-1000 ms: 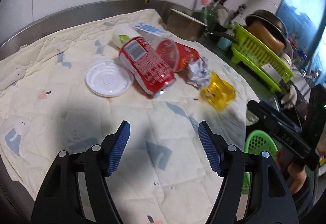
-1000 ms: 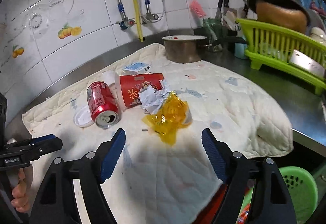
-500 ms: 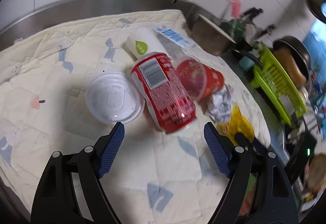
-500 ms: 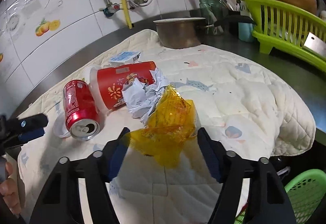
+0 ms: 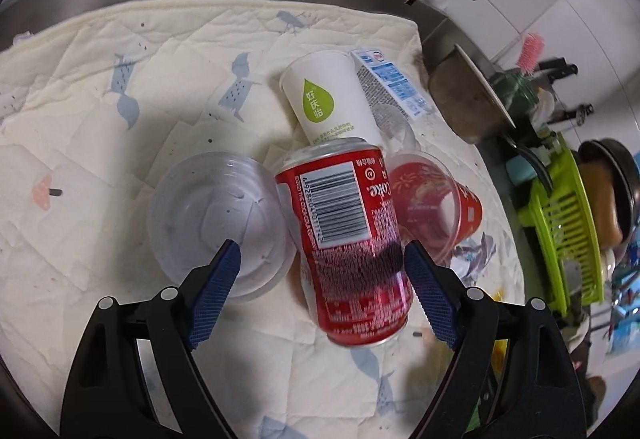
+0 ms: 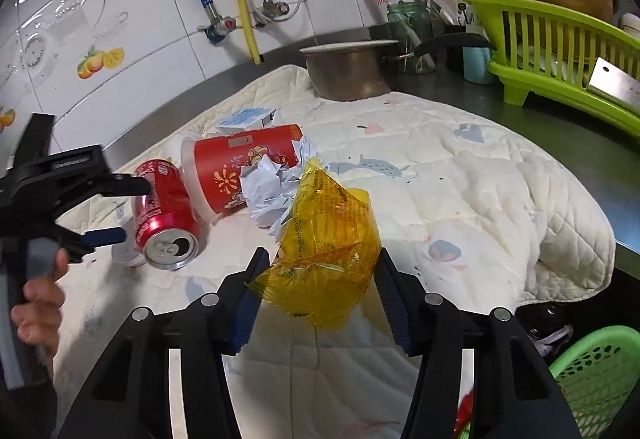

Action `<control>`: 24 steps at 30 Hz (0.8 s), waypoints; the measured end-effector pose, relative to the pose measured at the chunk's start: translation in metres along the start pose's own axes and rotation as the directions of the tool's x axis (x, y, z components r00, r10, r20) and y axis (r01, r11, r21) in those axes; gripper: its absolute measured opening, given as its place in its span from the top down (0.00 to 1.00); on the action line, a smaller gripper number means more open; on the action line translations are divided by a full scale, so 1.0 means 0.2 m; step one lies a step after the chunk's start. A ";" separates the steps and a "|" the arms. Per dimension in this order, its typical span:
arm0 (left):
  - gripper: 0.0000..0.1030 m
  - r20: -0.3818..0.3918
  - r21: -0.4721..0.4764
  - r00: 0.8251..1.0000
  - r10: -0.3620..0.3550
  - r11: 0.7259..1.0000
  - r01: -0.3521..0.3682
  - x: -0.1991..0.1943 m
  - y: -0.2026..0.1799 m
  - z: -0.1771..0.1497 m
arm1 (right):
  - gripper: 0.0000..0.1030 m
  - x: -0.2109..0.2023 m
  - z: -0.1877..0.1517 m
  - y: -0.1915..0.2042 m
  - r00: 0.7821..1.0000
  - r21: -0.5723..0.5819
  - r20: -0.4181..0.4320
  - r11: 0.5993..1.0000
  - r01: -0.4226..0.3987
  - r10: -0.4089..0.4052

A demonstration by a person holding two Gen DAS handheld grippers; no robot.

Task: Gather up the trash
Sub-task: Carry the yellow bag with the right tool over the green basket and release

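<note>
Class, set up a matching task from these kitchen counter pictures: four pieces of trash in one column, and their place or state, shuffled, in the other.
Things:
1. red drink can
2. yellow plastic wrapper
3. clear round plastic lid
4. white paper cup with green drop

States:
A. lying flat on the quilt
B. between the right gripper's fingers
C. between the left gripper's fingers
D. on its side beyond the can

Pairs: 1-C, 2-B, 3-A, 4-D

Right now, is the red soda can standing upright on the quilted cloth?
No, the red soda can lies on its side on the quilted cloth, its opened top facing the camera.
</note>
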State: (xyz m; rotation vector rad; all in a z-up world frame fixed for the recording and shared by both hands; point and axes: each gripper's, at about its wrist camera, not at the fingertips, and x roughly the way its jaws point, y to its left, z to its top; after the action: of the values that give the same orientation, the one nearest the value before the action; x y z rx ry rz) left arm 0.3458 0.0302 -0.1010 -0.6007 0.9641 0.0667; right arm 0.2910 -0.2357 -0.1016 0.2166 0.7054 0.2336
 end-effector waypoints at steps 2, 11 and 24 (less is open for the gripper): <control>0.19 -0.006 -0.010 1.000 -0.006 1.000 0.006 0.02 0.00 0.00 | 0.50 -0.03 -0.01 0.00 1.000 -0.005 0.010 1.000 -0.003 0.003; 0.19 -0.005 -0.021 0.999 -0.035 0.999 0.035 0.05 -0.04 0.00 | 0.50 -0.18 -0.05 0.00 0.999 -0.031 0.050 0.999 -0.007 0.009; 0.36 -0.039 -0.019 0.998 -0.043 0.999 0.042 0.11 -0.05 0.01 | 0.50 -0.35 -0.11 -0.05 0.997 -0.028 0.078 1.000 -0.012 0.014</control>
State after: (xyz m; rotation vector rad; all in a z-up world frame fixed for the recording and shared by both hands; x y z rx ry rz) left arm 0.3639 0.0183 -0.1117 -0.6408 0.9890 0.0263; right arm 0.2252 -0.2622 -0.0779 0.2026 0.6227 0.2459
